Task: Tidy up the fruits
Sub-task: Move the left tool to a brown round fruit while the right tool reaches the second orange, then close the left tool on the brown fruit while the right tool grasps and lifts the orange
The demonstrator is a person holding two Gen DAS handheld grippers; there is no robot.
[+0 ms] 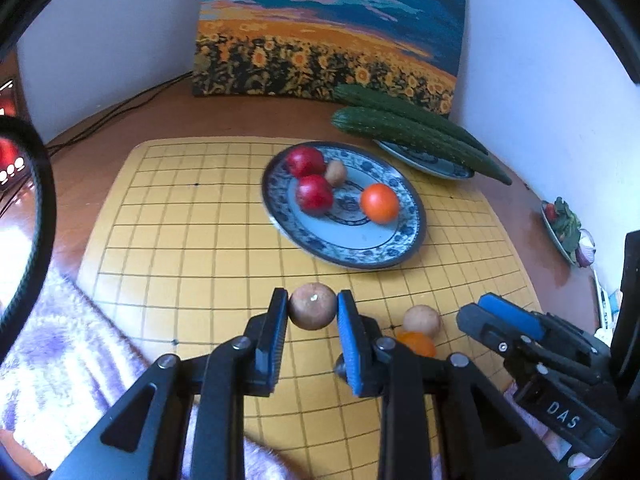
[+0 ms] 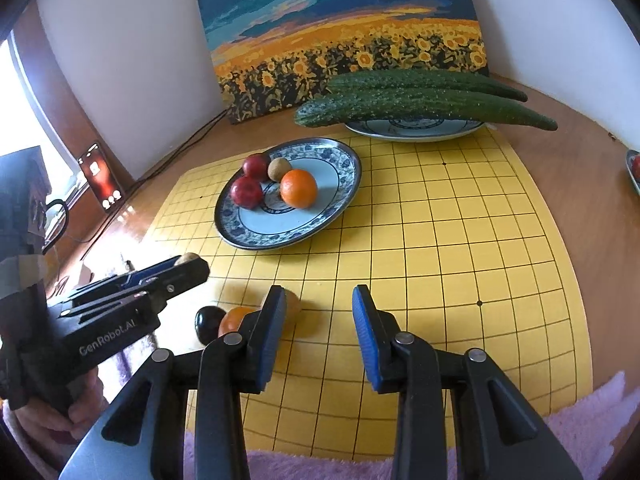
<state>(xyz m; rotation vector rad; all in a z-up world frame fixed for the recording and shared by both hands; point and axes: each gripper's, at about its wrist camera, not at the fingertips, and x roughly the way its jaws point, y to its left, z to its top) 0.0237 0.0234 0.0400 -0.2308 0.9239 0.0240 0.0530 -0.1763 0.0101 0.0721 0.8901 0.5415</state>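
My left claw point(image 1: 313, 307) is gripping a round, tan, rough-skinned fruit point(image 1: 313, 306), both blue ribbed pads pressing its sides, and it is holding the fruit just clear of the yellow gridded board point(image 1: 192, 240). My right claw point(image 2: 319, 312) is hanging beside it with its jaws standing partly apart and nothing between them.

The relation I am steering by: the blue-and-white patterned china plate point(image 1: 412, 236) is lying ahead of the left claw and a little to its right, across a bare stretch of board, so the left hand is carrying the load and is the one lined up with it. The fruit is near enough a ball, so no long axis matters here. On that plate are sitting two red apples point(image 1: 314, 194), a small brown kiwi-like fruit point(image 1: 335, 172) and an orange point(image 1: 379, 203); the open space is on the near side.

Waiting near the claws are another tan round fruit point(image 1: 422, 320), a small orange fruit point(image 1: 418, 344) and a dark glossy one point(image 2: 209, 322) (plum, I am guessing).

Beyond, two long bumpy green cucumbers point(image 1: 416, 136) are resting across a second plate point(image 1: 424, 160). The board is lying on a brown wooden tabletop point(image 1: 168, 116), with a sunflower-field painting point(image 1: 328, 28) leaning on the white wall.
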